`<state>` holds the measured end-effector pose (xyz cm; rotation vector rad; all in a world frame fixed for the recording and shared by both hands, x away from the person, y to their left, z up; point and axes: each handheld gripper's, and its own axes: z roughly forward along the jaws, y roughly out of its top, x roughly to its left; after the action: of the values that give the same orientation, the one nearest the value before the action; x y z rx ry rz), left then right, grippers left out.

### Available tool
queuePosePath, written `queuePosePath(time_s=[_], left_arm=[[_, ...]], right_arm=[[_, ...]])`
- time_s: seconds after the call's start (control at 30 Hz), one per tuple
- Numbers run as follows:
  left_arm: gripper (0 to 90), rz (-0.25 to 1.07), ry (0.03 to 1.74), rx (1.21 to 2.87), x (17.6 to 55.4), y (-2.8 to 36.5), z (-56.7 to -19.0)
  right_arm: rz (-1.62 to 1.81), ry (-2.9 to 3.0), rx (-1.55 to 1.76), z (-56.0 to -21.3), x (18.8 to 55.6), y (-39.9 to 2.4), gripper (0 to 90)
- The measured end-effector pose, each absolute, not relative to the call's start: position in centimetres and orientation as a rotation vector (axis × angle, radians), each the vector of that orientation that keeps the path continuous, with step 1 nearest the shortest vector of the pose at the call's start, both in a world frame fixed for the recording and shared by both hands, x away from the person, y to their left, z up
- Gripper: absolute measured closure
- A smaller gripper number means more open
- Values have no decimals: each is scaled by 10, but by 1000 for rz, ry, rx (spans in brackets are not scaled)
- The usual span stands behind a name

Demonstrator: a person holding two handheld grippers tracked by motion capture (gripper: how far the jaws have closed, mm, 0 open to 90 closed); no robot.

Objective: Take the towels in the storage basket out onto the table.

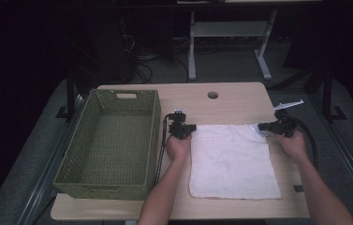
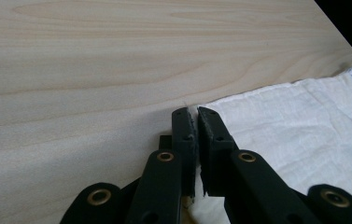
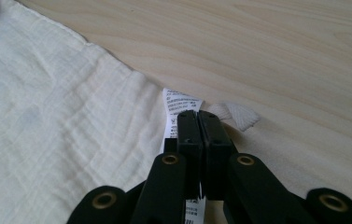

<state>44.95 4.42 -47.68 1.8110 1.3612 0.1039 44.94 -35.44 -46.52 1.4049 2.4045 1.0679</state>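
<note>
A white cloth point(image 1: 232, 159) lies flat on the wooden table point(image 1: 230, 101). At its far left corner my left gripper point(image 1: 190, 129) is shut, the jaws pinching the cloth's edge point(image 2: 295, 121) at their tips point(image 2: 196, 112). My right gripper point(image 1: 261, 126) is at the far right corner. In the right gripper view its jaws point(image 3: 198, 114) are pressed together on the printed care label point(image 3: 180, 100) at the corner of the cloth point(image 3: 47, 116), beside a small white hanging loop point(image 3: 239, 114). Both hands rest on the table behind the grippers.
A green woven basket point(image 1: 153, 140) stands empty on the table's left side, close to my left hand. A round cable hole point(image 1: 213, 95) sits near the far edge. Beyond the table are desk legs and cables on the floor.
</note>
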Motion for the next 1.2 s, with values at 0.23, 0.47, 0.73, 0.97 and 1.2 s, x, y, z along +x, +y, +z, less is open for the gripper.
queuePosePath(time_s=[0.23, 0.47, 0.73, 0.97, 1.2], left_arm=[[858, 110, 1363, 1800, 447, 48, -474], [857, 91, 1340, 1763, 445, 51, -470], [851, 90, 1336, 1757, 444, 55, -468], [829, 82, 1352, 1767, 445, 56, -473], [816, 72, 1362, 1763, 446, 54, -476]], right_arm=[[1097, 2409, 1407, -465, 447, -355, 890], [1143, 2382, 1391, -456, 443, -362, 892], [1198, 2386, 1399, -456, 440, -363, 890], [1078, 2408, 1389, -459, 442, -354, 748], [1015, 2358, 1490, -467, 453, -354, 647]])
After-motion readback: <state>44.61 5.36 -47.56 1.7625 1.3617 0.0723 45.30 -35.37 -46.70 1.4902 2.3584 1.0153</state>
